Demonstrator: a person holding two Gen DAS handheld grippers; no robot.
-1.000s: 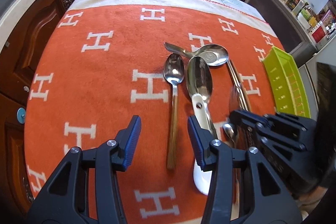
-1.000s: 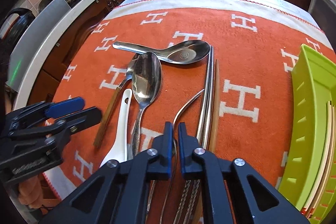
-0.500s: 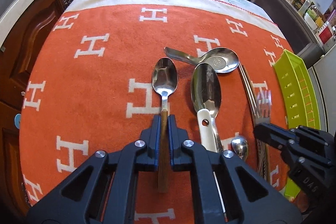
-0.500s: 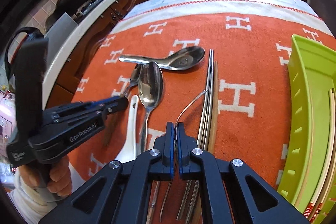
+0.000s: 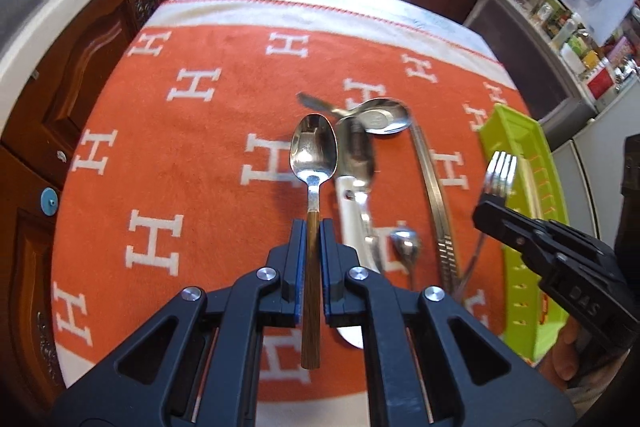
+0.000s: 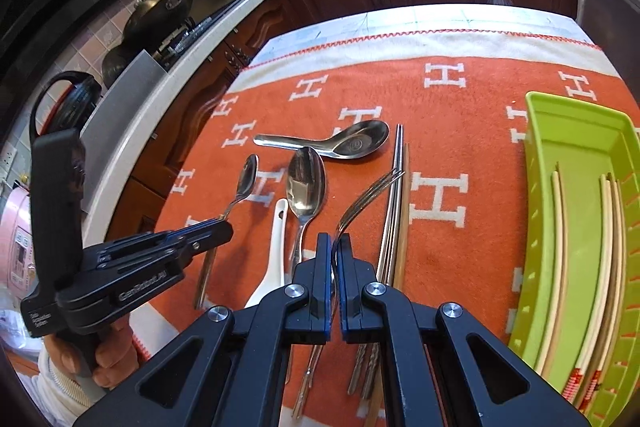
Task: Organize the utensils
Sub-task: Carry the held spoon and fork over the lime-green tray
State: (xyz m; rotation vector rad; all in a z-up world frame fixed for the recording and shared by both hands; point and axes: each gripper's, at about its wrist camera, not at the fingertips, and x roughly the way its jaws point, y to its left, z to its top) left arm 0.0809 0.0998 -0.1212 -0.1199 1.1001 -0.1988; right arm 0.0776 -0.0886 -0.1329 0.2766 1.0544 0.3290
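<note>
My left gripper [image 5: 312, 227] pinches the wooden-handled spoon [image 5: 313, 163] at frame centre, bowl pointing up-frame, long axis vertical. My right gripper [image 6: 335, 241] clamps the fork [image 6: 368, 197], tines aimed toward upper right, above the orange cloth [image 6: 472, 115].

Wood-handled spoon [image 5: 313, 163] and fork [image 6: 366, 201] lifted; other spoons, chopsticks [image 6: 394, 211] on cloth; chopsticks in green tray [image 6: 576, 163]

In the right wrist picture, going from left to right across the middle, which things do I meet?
left tool holding the wooden-handled spoon → white ladle → large steel spoon → fork in the right tool → metal chopsticks → green tray
</note>
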